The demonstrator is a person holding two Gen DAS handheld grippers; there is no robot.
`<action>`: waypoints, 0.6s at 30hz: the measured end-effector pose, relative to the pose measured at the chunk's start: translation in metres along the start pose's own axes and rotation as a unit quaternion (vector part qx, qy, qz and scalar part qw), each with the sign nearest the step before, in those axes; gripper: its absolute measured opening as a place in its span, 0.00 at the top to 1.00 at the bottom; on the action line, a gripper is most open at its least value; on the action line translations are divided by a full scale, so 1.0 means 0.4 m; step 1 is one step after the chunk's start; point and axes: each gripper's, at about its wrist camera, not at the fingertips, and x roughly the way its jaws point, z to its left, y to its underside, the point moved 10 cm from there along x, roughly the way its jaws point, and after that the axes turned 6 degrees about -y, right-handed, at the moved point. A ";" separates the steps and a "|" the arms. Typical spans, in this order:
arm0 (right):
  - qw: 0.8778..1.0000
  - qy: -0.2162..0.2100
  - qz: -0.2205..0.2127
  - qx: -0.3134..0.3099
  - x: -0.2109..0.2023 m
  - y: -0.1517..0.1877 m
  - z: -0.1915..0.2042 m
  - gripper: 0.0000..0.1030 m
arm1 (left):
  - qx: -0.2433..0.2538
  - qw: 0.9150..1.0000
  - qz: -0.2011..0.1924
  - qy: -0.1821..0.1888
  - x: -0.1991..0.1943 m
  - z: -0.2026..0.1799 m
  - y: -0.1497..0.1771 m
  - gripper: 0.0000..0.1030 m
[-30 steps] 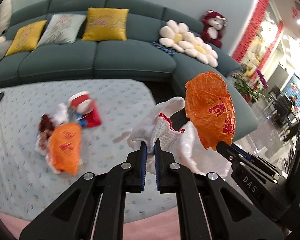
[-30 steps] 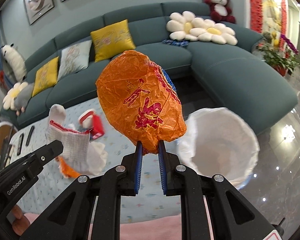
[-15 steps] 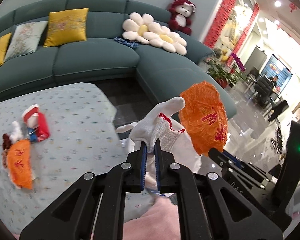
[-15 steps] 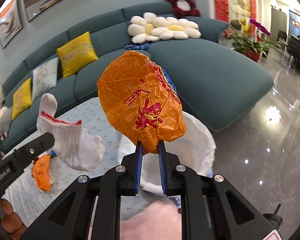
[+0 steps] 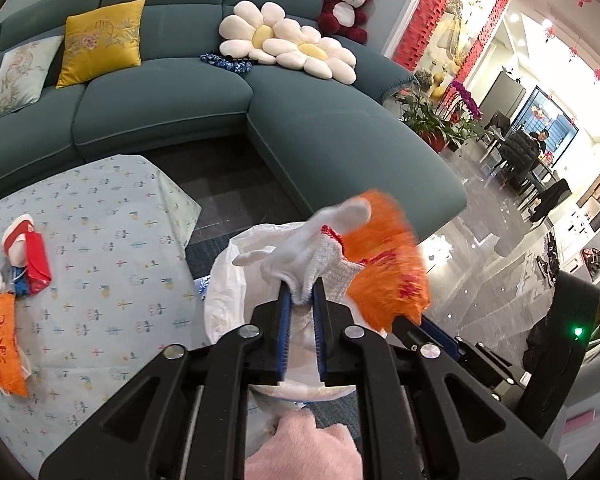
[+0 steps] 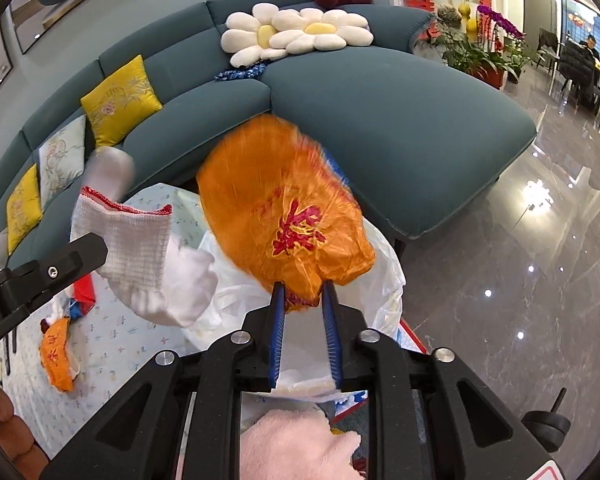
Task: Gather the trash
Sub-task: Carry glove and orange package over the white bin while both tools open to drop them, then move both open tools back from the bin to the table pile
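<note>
My left gripper (image 5: 300, 292) holds a white knit glove with a red cuff (image 5: 312, 252) over the open white bin bag (image 5: 228, 280); its jaws have parted a little. My right gripper (image 6: 303, 292) stands over the same bag (image 6: 384, 280), jaws opening around an orange wrapper with red characters (image 6: 284, 212), which is blurred and still between the fingers. The glove also shows in the right wrist view (image 6: 140, 256), the wrapper in the left wrist view (image 5: 388, 276). More trash lies on the patterned tablecloth (image 5: 100, 240): another orange wrapper (image 5: 0, 344) and a red-and-white packet (image 5: 32, 252).
A teal corner sofa (image 5: 300, 120) with yellow cushions (image 5: 100, 40) and flower pillows (image 5: 292, 48) stands behind the table. Glossy grey floor (image 6: 520, 280) lies to the right. A pink cloth (image 5: 308, 448) is below the grippers.
Both grippers swung right, away from the table, and came over the white bag. Both pairs of jaws have widened; the orange wrapper now blurs and sags.
</note>
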 end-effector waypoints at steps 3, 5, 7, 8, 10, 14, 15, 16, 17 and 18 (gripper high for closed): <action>1.000 0.007 -0.004 0.003 0.007 -0.007 -0.009 0.63 | -0.003 1.000 -0.003 -0.013 0.011 0.004 -0.005 0.62; 1.000 0.008 -0.008 0.004 0.006 -0.011 -0.011 0.60 | -0.006 1.000 -0.004 -0.022 0.014 0.013 -0.004 0.57; 1.000 0.009 -0.008 0.002 0.005 -0.008 -0.008 0.59 | -0.010 1.000 -0.001 -0.028 0.016 0.024 -0.002 0.56; 1.000 0.009 -0.008 0.000 0.005 -0.007 -0.006 0.59 | -0.013 0.999 0.000 -0.030 0.017 0.030 -0.001 0.56; 1.000 0.009 -0.007 -0.004 0.002 -0.002 0.004 0.59 | -0.018 0.999 0.000 -0.033 0.012 0.044 0.004 0.55; 1.000 0.005 -0.004 -0.010 -0.006 0.006 0.029 0.59 | -0.025 0.999 -0.005 -0.042 -0.007 0.071 0.009 0.56; 1.000 0.003 -0.004 -0.012 -0.010 0.008 0.036 0.59 | -0.027 0.999 -0.007 -0.045 -0.014 0.081 0.010 0.55; 1.000 0.001 -0.004 -0.015 -0.014 0.010 0.047 0.59 | -0.029 0.998 -0.009 -0.048 -0.023 0.091 0.012 0.55; 1.000 0.000 -0.004 -0.018 -0.017 0.012 0.057 0.59 | -0.031 0.998 -0.011 -0.051 -0.029 0.099 0.011 0.55; 1.000 -0.003 -0.004 -0.022 -0.021 0.015 0.070 0.59 | -0.033 0.998 -0.012 -0.054 -0.037 0.107 0.013 0.55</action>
